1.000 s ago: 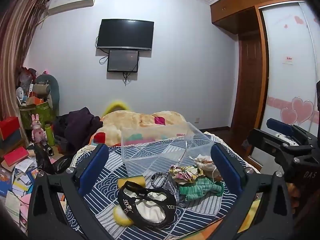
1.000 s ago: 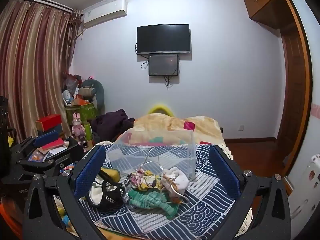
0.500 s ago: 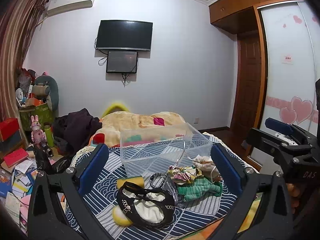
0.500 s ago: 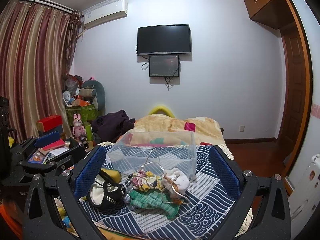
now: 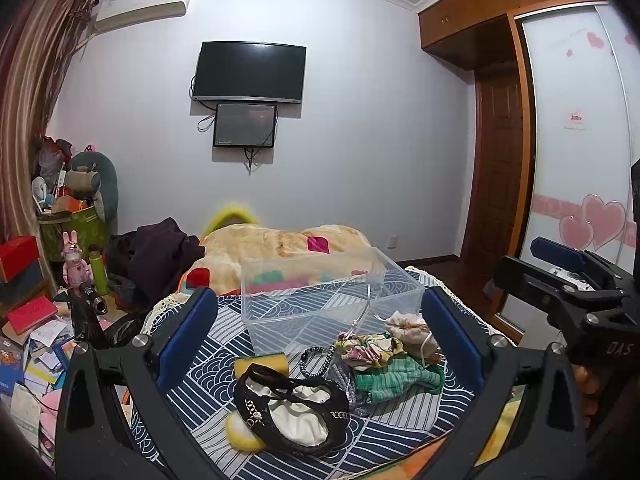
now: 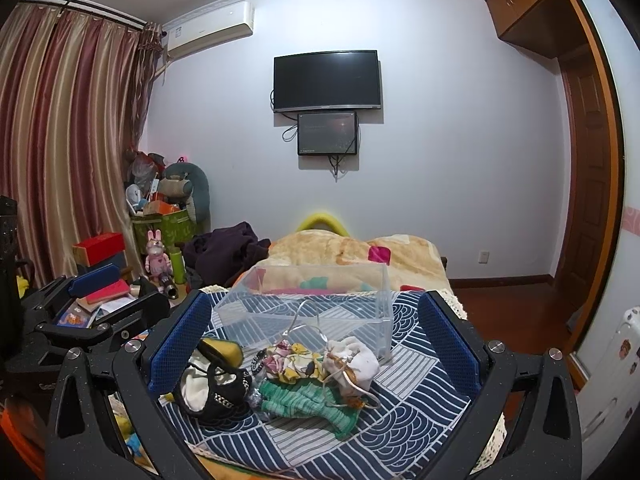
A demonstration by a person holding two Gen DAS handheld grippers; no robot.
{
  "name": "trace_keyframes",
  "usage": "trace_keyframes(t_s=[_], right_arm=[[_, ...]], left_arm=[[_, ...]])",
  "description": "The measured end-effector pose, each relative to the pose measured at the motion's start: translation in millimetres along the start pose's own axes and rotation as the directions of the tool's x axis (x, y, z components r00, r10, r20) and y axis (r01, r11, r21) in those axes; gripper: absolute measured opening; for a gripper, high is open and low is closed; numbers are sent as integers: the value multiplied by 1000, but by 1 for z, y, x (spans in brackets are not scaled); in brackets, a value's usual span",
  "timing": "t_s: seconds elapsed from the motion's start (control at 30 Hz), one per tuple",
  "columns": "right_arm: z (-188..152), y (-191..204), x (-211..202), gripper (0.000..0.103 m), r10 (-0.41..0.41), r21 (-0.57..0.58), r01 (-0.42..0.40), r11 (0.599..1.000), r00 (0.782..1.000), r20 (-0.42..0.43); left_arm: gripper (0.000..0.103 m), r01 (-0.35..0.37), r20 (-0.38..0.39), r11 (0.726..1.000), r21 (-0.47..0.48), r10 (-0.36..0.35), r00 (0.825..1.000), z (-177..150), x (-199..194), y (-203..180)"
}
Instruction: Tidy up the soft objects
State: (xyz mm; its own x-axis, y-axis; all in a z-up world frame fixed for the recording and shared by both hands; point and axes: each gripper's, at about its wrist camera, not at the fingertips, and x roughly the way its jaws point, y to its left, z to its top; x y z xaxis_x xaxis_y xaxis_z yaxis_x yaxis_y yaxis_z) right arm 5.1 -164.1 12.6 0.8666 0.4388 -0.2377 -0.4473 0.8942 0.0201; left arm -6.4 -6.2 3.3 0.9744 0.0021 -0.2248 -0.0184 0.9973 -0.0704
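A pile of soft things lies on a blue patterned cloth [image 5: 224, 364]: a black-and-white fabric piece [image 5: 292, 404], a yellow sponge [image 5: 262, 364], a floral scrunchie [image 5: 370, 348], a green knit item [image 5: 396, 380] and a white drawstring pouch [image 5: 412, 330]. A clear plastic box [image 5: 328, 292] stands just behind them, empty. My left gripper [image 5: 320, 316] is open and empty above the pile. My right gripper [image 6: 314, 320] is open and empty, over the same pile: green knit [image 6: 308, 400], pouch [image 6: 356, 360], box [image 6: 316, 300].
A bed with an orange blanket [image 5: 280, 244] and dark clothes [image 5: 160, 252] lies behind the box. Books and boxes clutter the floor at left [image 5: 28, 320]. A wardrobe [image 5: 576, 160] and a door stand at right. The right gripper shows in the left view [image 5: 560, 276].
Both views have shifted only slightly. The grippers stay open and the pile and box have not moved.
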Motion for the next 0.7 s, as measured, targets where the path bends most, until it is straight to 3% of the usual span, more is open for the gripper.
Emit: trace_keyframes(t_s=[0.7], right_arm=[[2,0,-1,103,1,4,-1,1000,1000,3]], left_arm=[[103,5,6,1000,7,-5,1000,2,-1,-4]])
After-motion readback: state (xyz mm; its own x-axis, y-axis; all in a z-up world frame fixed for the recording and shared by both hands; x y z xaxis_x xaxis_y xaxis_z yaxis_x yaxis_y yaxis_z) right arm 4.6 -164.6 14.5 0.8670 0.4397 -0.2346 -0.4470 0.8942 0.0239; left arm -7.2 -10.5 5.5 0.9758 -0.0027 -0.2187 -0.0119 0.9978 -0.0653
